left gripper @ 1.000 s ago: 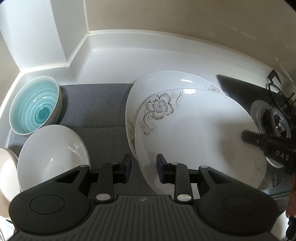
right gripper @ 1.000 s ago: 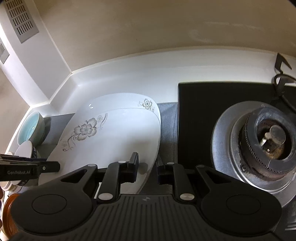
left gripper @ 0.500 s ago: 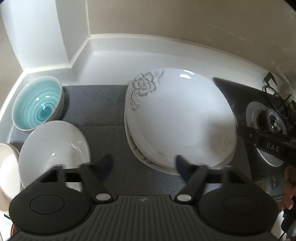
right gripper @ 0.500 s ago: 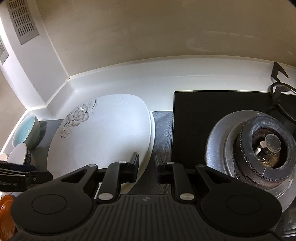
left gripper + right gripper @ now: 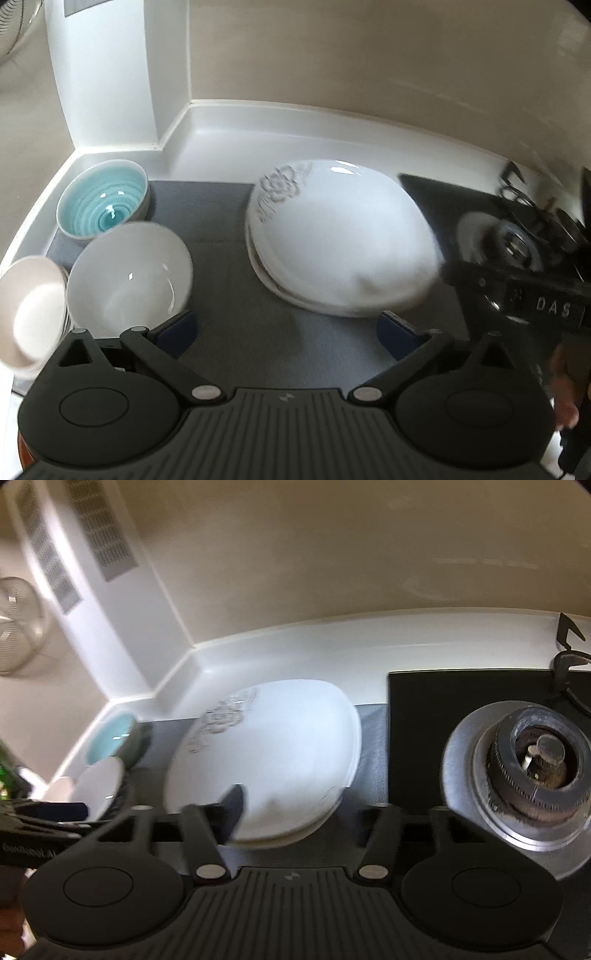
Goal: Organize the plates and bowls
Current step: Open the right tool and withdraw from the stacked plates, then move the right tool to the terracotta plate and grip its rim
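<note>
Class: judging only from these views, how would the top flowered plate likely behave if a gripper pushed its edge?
The top flowered plate looks glazed and glossy, so probably slippery. It rests on another plate, so it would likely slide rather than tip. Seemingly ceramic: stiff, breakable.

Black gripper, blue-padded fingers, silver screws

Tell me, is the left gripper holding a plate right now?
No, the left gripper is wide open over the grey mat, short of the stacked plates.

The left gripper hangs with its jaws spread wide and nothing between its blue-padded fingers. The right gripper is likewise parted and empty (its outline blurred), both tilted downward.
</note>
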{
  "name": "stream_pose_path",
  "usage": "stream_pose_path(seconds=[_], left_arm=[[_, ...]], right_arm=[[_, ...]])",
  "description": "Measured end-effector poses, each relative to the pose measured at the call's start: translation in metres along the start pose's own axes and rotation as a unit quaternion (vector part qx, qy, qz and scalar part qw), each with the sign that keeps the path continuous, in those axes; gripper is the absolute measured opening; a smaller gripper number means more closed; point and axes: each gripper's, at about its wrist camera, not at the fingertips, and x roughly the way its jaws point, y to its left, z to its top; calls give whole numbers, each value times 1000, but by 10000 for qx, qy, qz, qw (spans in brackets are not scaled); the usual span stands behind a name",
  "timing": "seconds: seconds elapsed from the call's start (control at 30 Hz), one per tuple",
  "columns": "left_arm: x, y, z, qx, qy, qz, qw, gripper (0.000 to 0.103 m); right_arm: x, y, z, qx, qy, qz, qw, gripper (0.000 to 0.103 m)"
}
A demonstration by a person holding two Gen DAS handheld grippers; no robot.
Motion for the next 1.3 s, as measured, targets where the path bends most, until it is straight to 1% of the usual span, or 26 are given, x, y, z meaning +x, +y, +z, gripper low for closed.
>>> stream_pose_path(seconds=[0.03, 0.1, 0.23, 0.4, 0.5, 0.57, 0.67, 0.77, 1.1, 1.3], left_arm=[[-6, -1, -6, 35, -8, -20, 10000, 103], [-16, -2, -16, 34, -31, 29, 10000, 103], [-38, 3, -35, -104, -58, 158, 9998, 103], [-69, 19, -59, -213, -214, 451, 9985, 103], [-88, 33, -73, -386, -277, 537, 9974, 103], [-100, 41, -81, -504, -350, 604, 9963, 103], [-115, 50, -91, -531, -526, 743, 9944, 103], [-125, 56, -98, -497, -600, 728, 9943, 103], [-148, 83, -112, -563, -766, 522, 9941, 103], [-156, 100, -120, -588, -752, 601, 9936, 103]], right_arm=[[-6, 3, -3, -21, -25, 69, 10000, 77], [-15, 11, -8, -161, -22, 153, 9998, 78], [-29, 28, -15, -409, -19, 130, 9991, 80], [-45, 50, -27, -581, -9, 264, 9980, 81], [-52, 66, -36, -705, 72, 380, 9968, 81], [-58, 77, -43, -768, 75, 397, 9962, 81], [-69, 94, -51, -835, -1, 366, 9958, 81], [-81, 110, -58, -936, -75, 363, 9949, 83], [-107, 151, -84, -1163, -205, 263, 9927, 83], [-116, 171, -95, -1230, -272, 168, 9919, 83]])
